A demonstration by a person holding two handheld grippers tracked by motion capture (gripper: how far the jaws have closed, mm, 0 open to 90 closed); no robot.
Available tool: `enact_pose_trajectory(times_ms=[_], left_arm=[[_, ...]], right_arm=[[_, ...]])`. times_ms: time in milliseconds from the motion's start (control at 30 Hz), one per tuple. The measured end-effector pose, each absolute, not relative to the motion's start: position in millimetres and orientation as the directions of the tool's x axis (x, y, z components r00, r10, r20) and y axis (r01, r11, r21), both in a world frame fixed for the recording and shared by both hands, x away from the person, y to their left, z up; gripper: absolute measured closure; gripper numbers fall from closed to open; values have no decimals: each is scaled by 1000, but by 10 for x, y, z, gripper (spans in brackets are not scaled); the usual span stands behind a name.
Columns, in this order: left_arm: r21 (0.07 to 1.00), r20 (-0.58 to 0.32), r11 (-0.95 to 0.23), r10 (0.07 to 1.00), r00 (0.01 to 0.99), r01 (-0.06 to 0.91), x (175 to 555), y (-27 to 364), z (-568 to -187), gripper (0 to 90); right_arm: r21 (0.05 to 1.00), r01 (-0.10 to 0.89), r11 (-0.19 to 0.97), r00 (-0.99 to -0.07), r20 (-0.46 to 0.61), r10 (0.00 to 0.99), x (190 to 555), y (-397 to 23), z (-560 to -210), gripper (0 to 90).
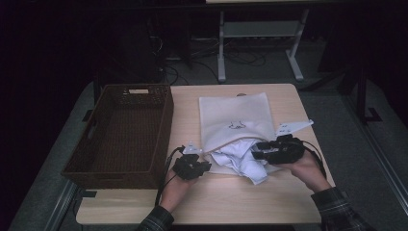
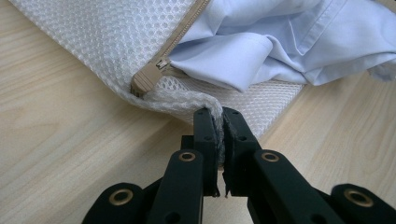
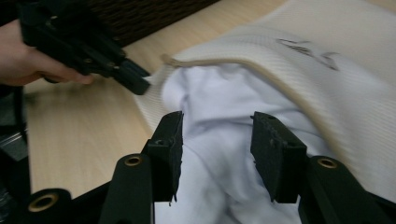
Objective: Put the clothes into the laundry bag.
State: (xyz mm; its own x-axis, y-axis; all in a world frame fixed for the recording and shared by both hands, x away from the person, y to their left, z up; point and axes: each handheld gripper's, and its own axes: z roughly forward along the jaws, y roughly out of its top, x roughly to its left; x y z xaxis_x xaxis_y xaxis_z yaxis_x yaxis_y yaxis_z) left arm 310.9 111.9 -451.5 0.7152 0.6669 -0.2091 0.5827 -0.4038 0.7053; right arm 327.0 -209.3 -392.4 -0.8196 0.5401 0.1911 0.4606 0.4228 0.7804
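A white mesh laundry bag [image 1: 235, 113] lies on the wooden table [image 1: 226, 202] with its zipped mouth toward me. A white shirt [image 1: 243, 163] spills out of that mouth. My left gripper [image 1: 206, 166] is shut on the bag's lower edge beside the beige zipper end [image 2: 145, 80]; in the left gripper view the mesh [image 2: 107, 42] is pinched between the jaws of the gripper [image 2: 219, 114]. My right gripper [image 1: 255, 153] hovers at the shirt with its jaws apart. In the right gripper view the gripper [image 3: 217, 126] is open above the shirt [image 3: 219, 102], with the left gripper [image 3: 135, 79] beyond.
A dark brown wicker basket [image 1: 166, 120] stands on the table's left side, close to the left hand. Table legs and cables [image 1: 226, 53] sit on the floor beyond the far edge. Bare wood runs along the near edge.
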Motion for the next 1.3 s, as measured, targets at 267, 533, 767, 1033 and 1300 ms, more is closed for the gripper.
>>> enact_pose_trajectory(times_ms=[267, 533, 767, 1033, 1300], left_arm=[[705, -220, -403, 658, 720, 584, 3110, 1127, -4522, 853], [702, -209, -417, 654, 727, 577, 3104, 1109, -4514, 854], [700, -203, -428, 647, 735, 571, 3107, 1089, -4518, 855], [700, -197, -436, 644, 739, 566, 3100, 1071, -4508, 858], [696, -186, -449, 640, 745, 560, 3082, 1059, -4484, 864]], right_arm=[[762, 437, 478, -852, 180, 491, 3334, -1658, -3982, 507], [686, 456, 567, -855, 159, 494, 3422, -1327, -4196, 565], [603, 449, 659, -859, 89, 504, 3458, -1118, -4371, 644], [592, 432, 680, -865, 58, 499, 3473, -1083, -4425, 821], [624, 452, 637, -851, 88, 518, 3518, -1133, -4358, 835]])
